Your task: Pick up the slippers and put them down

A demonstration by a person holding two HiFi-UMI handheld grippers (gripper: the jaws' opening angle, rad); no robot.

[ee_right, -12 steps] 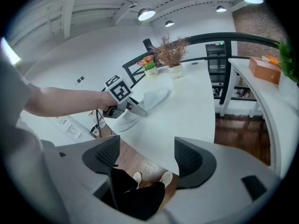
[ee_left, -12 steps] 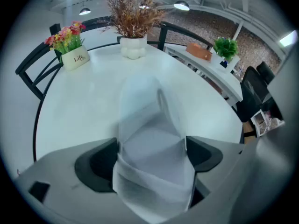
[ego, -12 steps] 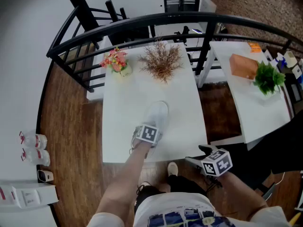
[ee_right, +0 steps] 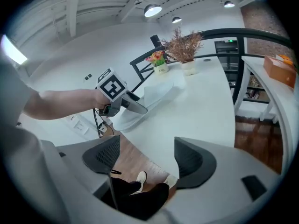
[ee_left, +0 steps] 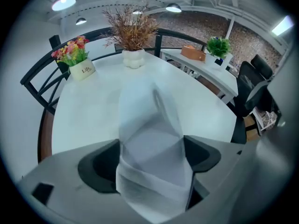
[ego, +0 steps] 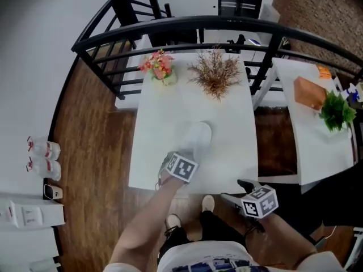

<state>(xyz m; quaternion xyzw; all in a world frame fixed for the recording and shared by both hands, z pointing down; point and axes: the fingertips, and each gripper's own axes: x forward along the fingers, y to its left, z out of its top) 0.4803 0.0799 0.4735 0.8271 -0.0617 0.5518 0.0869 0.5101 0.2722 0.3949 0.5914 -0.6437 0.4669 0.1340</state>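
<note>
A single white slipper (ego: 197, 140) is over the near part of the white table (ego: 159, 129), toe pointing away from me. My left gripper (ego: 187, 154) is shut on its heel end. In the left gripper view the slipper (ee_left: 149, 139) fills the gap between the jaws of that gripper (ee_left: 150, 155). Whether the sole touches the table I cannot tell. My right gripper (ego: 237, 189) hangs off the table's front edge, open and holding nothing. The right gripper view shows its jaws (ee_right: 147, 157) apart, with the slipper (ee_right: 152, 97) and left gripper (ee_right: 124, 101) beyond them.
At the table's far end stand a pot of pink flowers (ego: 160, 67) and a vase of dried twigs (ego: 215, 75). A black railing (ego: 187, 24) curves behind. A second white table (ego: 323, 146) at right holds an orange box (ego: 309, 92) and a green plant (ego: 337, 112). Bottles (ego: 42, 157) stand on the floor at left.
The head view has shifted a little. The left gripper still holds the slipper over the near part of the table, and the right gripper stays off the front edge.
</note>
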